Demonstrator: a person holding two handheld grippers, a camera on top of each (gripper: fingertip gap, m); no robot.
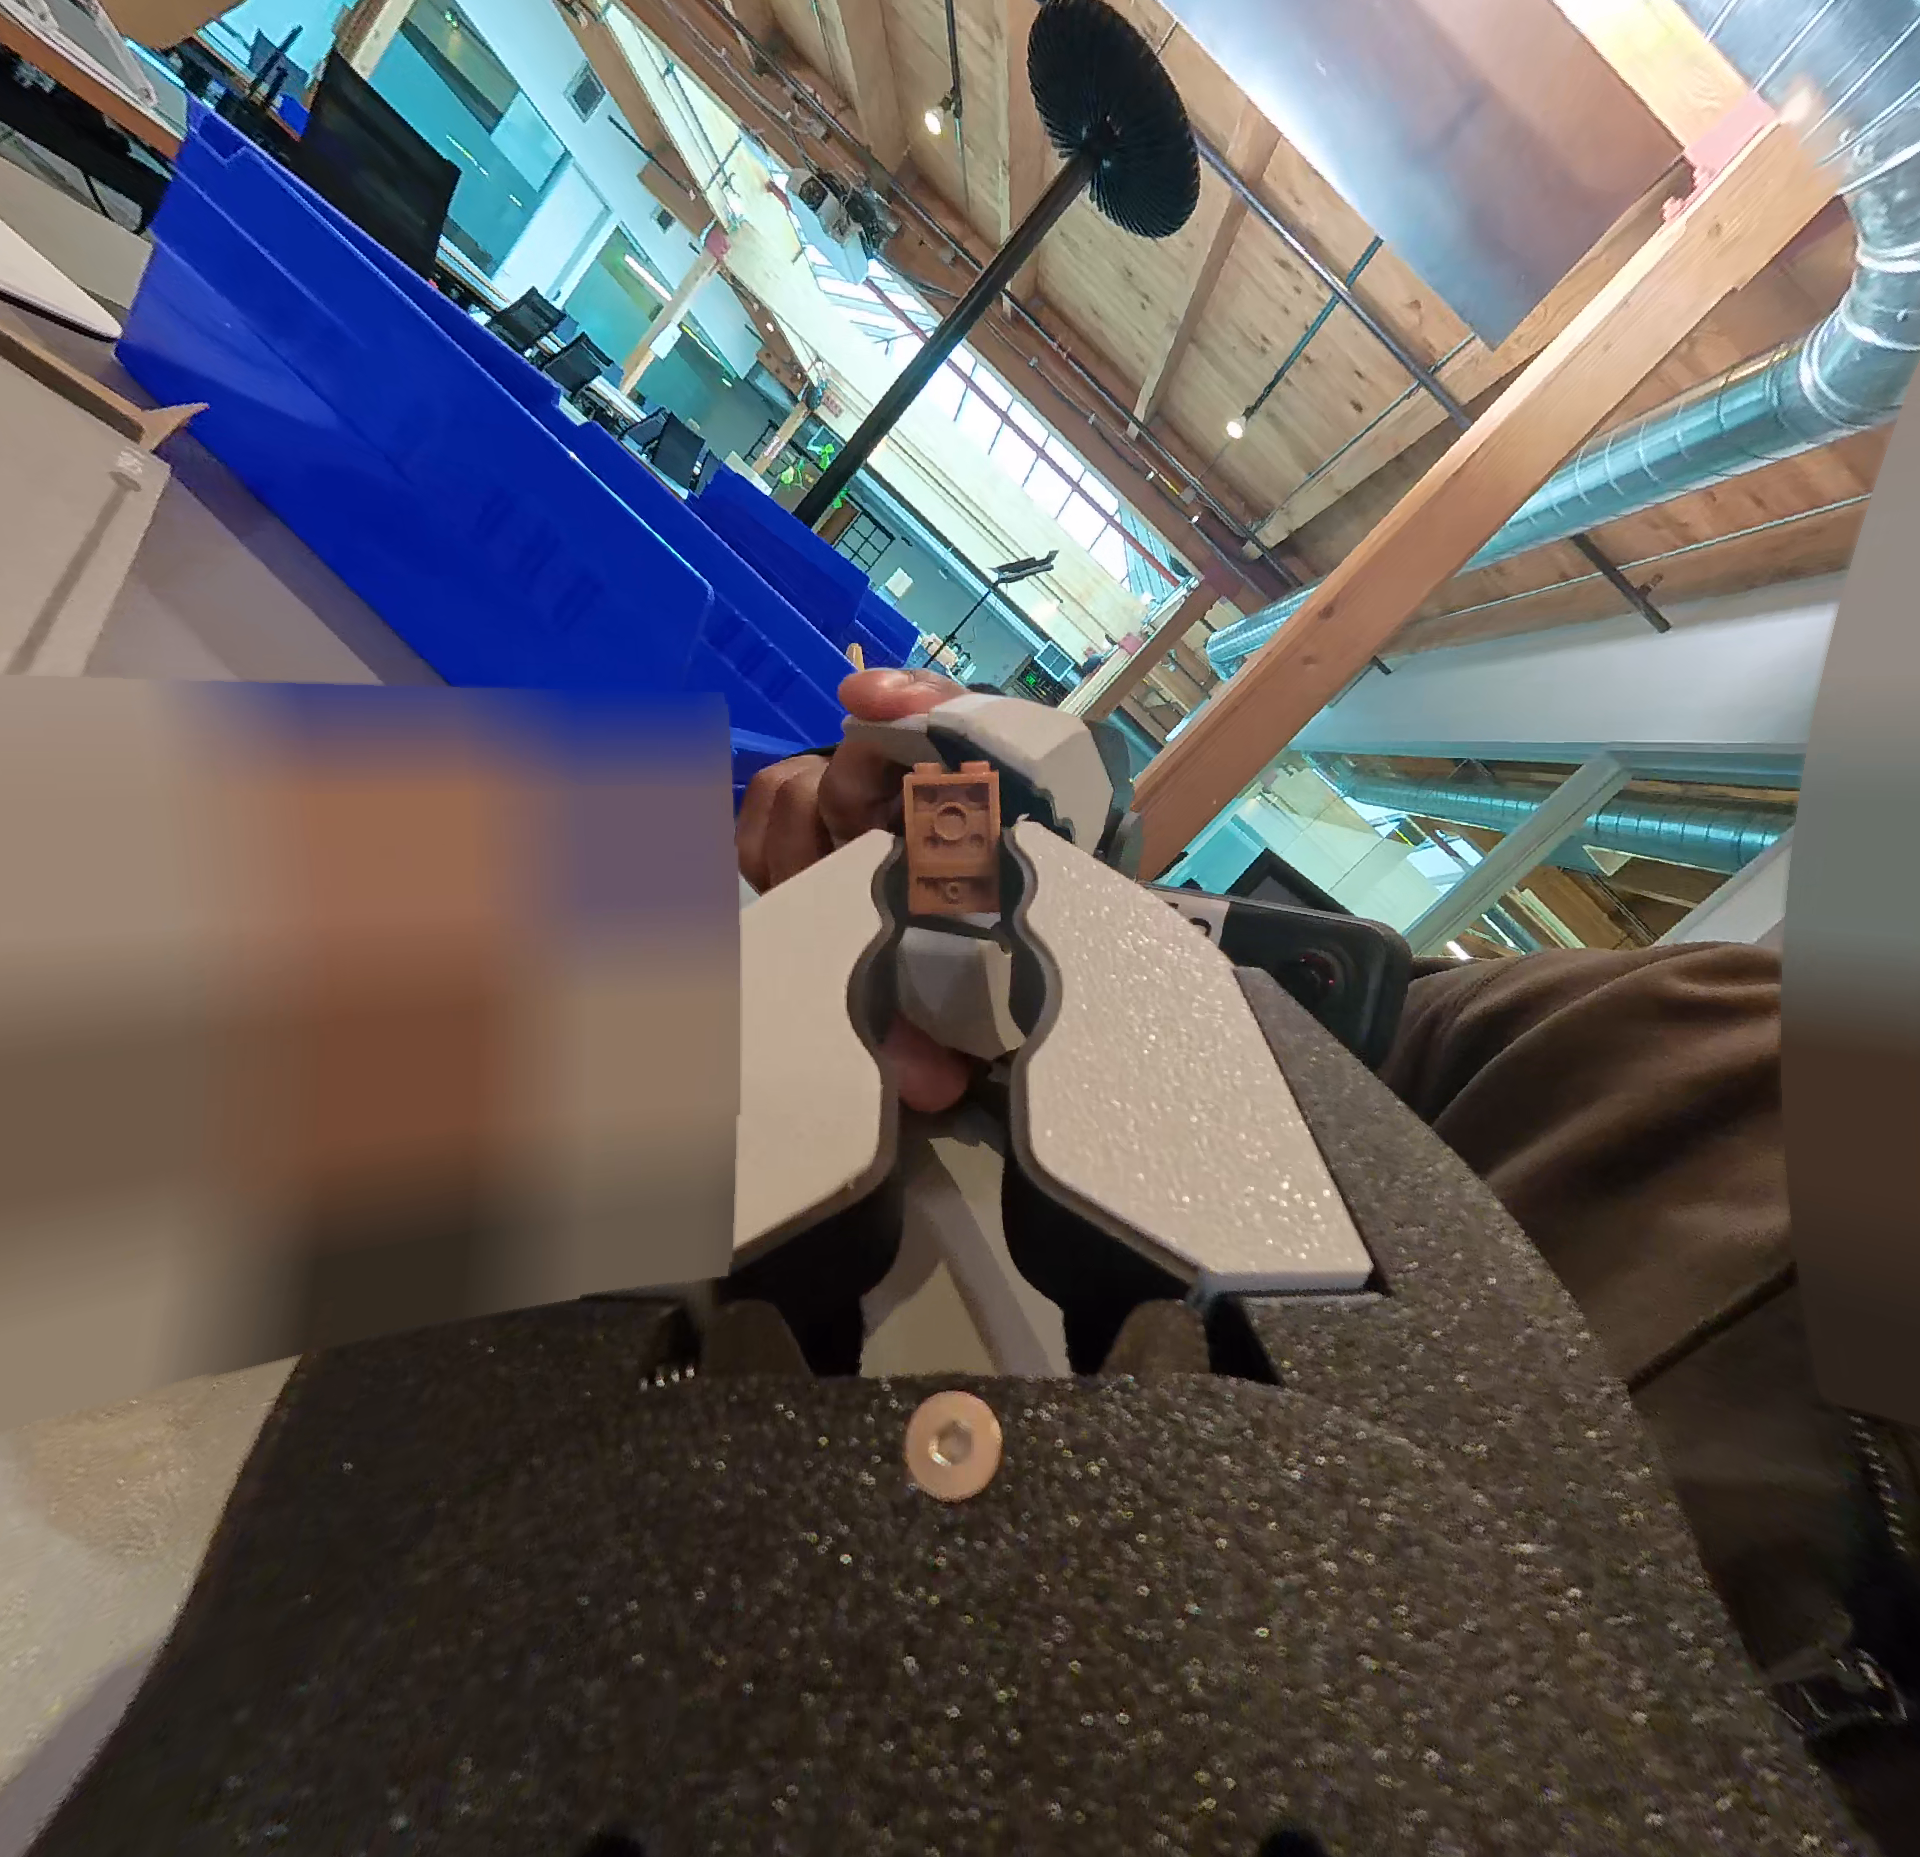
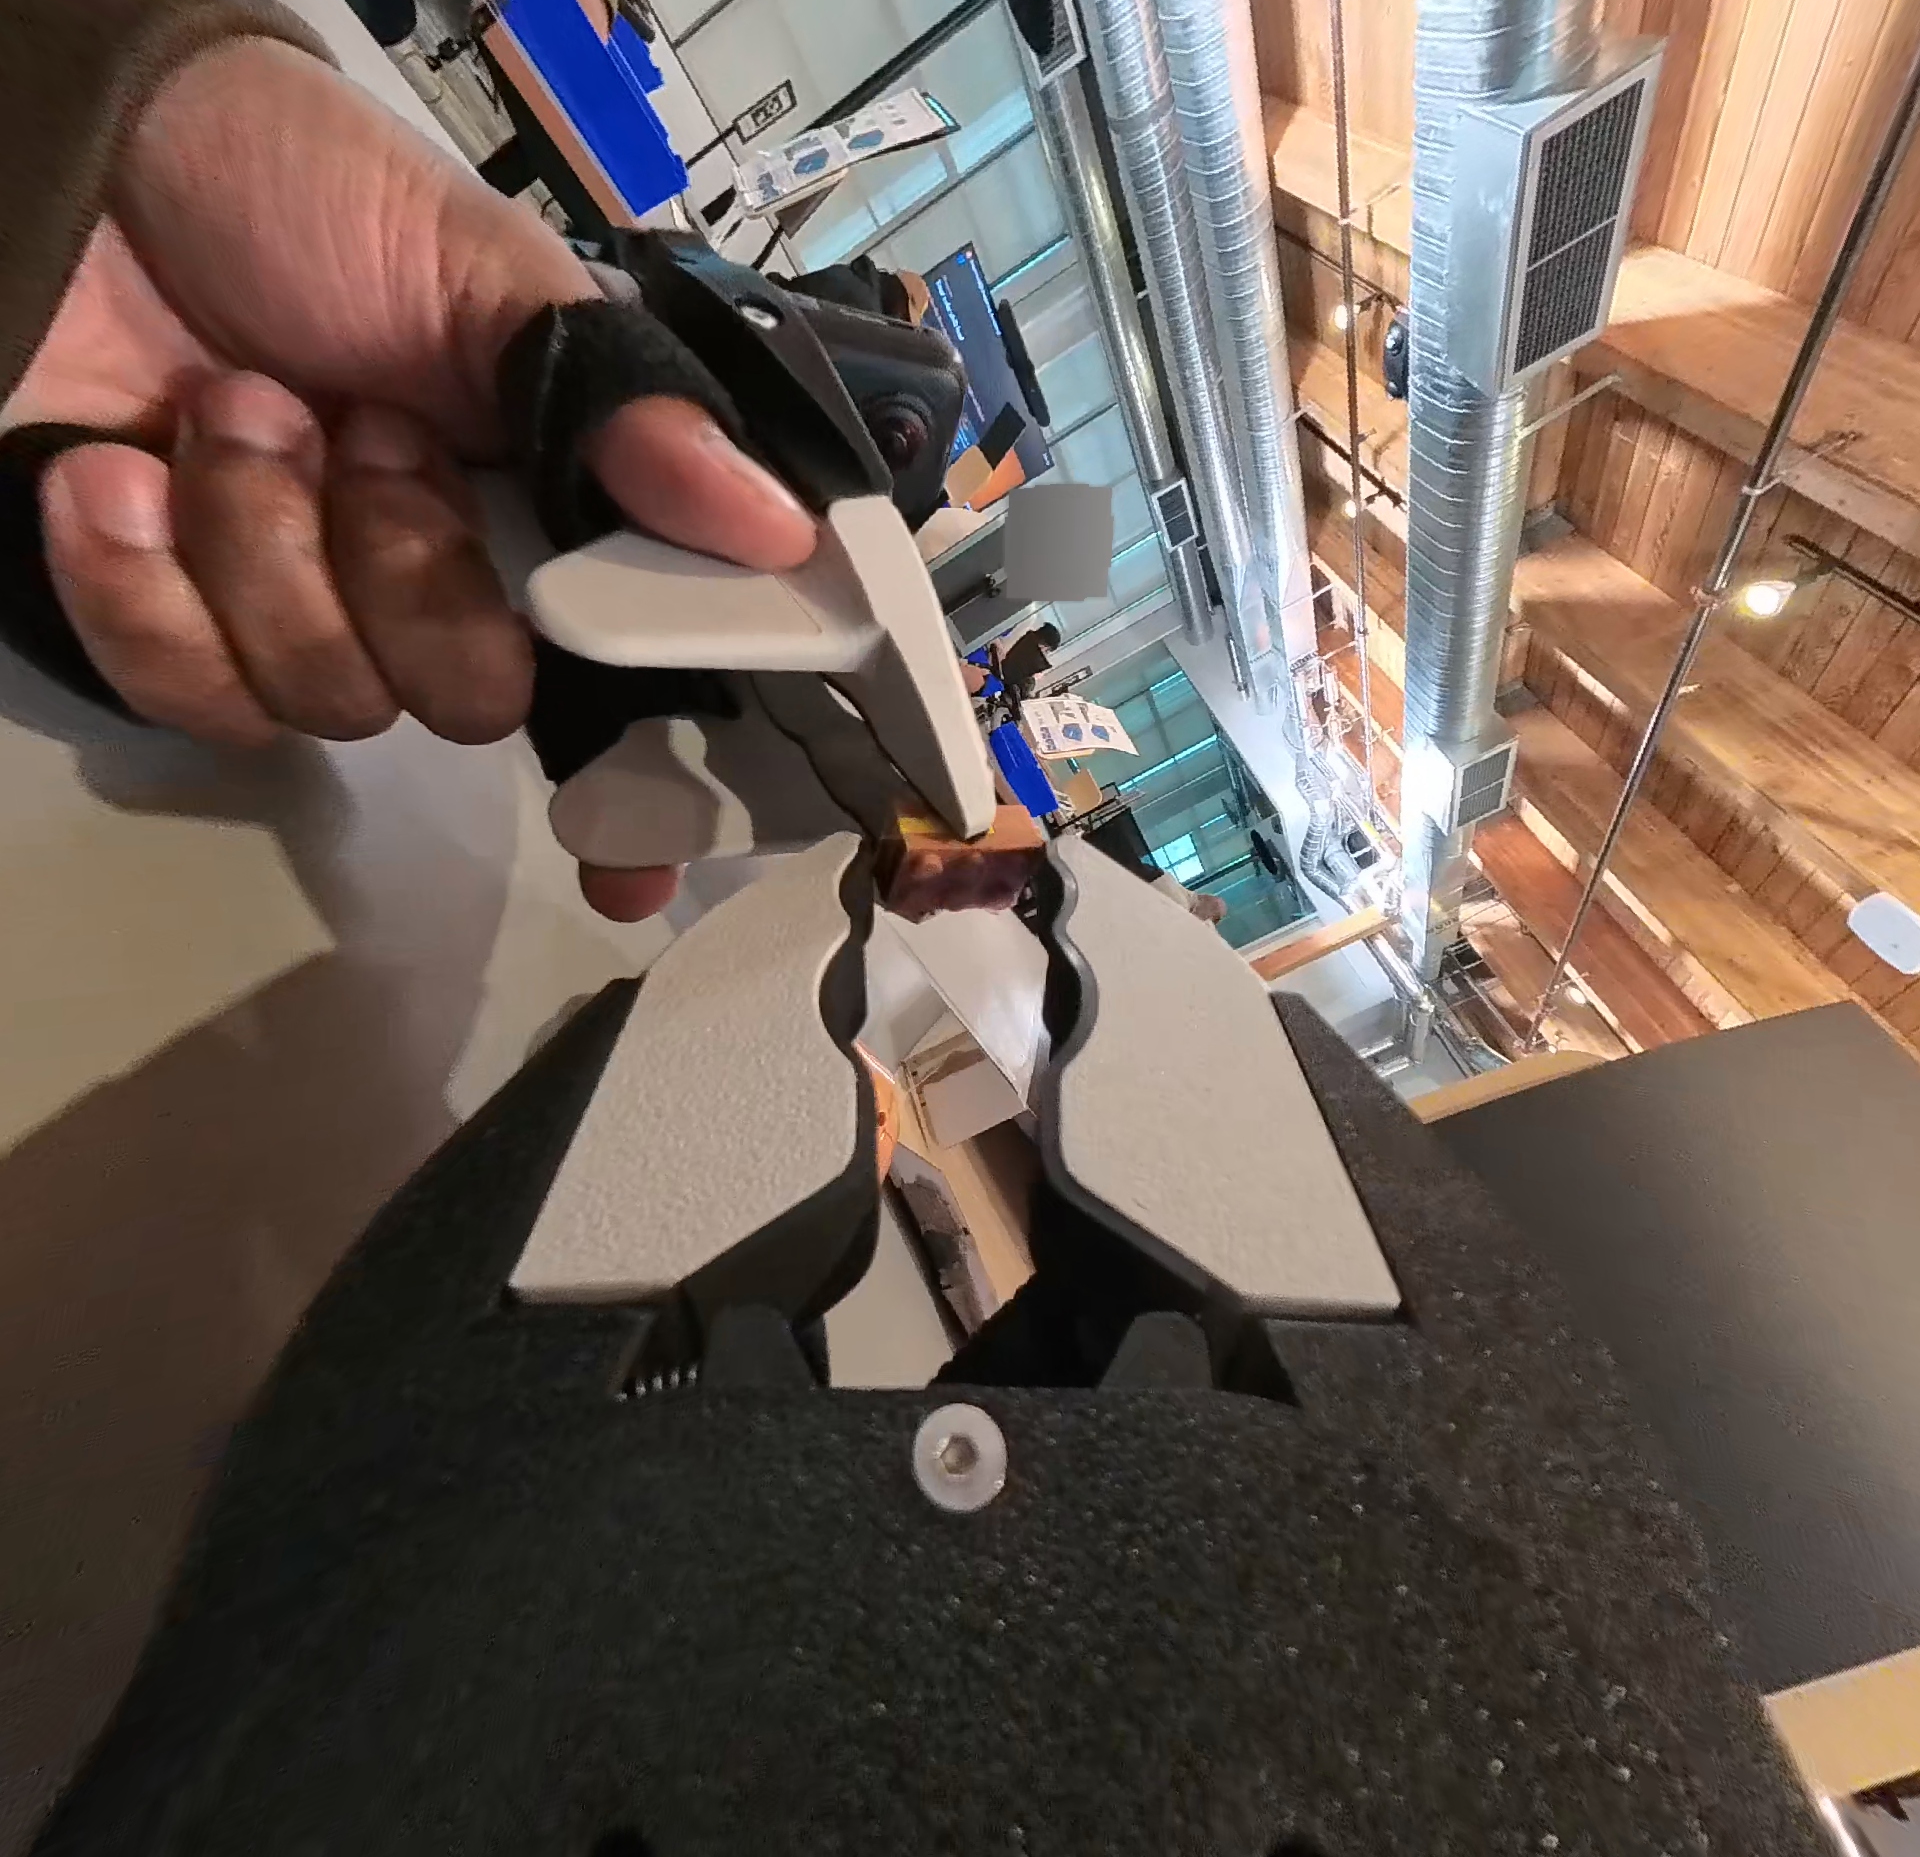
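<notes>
Both grippers meet in mid-air on one small tan brick [image 1: 951, 839]. The left gripper [image 1: 951, 851] clamps its sides; the right gripper [image 2: 951, 867] pinches it too, well above the blue bins [image 1: 436, 477]

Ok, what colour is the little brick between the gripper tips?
Tan-orange toy brick; the left wrist view shows it best.

A large open industrial workspace: exposed timber ceiling beams [image 1: 1455, 519] at right, silver ventilation ducts [image 2: 1455, 457] at upper centre, blue storage bins [image 1: 436, 477] at left, office chairs [image 1: 540, 316] behind.
</notes>
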